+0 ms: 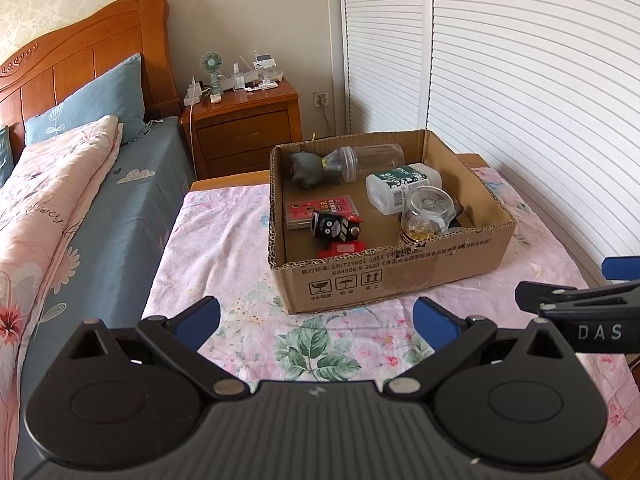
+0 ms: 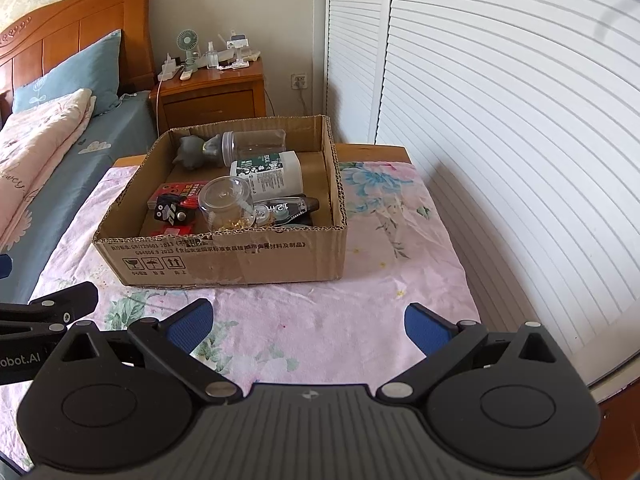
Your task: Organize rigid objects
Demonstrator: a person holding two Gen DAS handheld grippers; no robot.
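Both grippers hang low over the near edge of a table covered with a pink floral cloth (image 2: 320, 320), and neither holds or touches anything. The left gripper (image 1: 316, 322) has its blue-padded fingers (image 1: 200, 320) spread wide apart, with only cloth showing between them. The right gripper (image 2: 308, 320) is the same: its blue pads (image 2: 424, 328) stand far apart over bare cloth. The two tools sit side by side, each one's black arm poking into the edge of the other's view.

Just beyond them, on the cloth, stands a shallow open brown cardboard box (image 1: 400, 272) with printed black text and handling symbols on its near wall. Inside it lie the rigid objects. At the back a grey toy figure (image 1: 308, 168) lies against a clear plastic jar (image 1: 372, 160) tipped on its side. In front of that jar a white bottle with a dark green label (image 1: 400, 188) also lies on its side. A clear lidded jar holding some yellowish bits (image 1: 426, 212) stands upright near the front wall. To the left of it a flat red card pack (image 1: 320, 210) lies on the box floor, with a black and red toy (image 1: 336, 230) partly on top of it. In the right wrist view a correction-tape dispenser (image 2: 288, 208) shows behind the upright jar.

Beyond the table stand a wooden bedside cabinet (image 1: 244, 124) and a bed with a grey-blue sheet (image 1: 132, 184).
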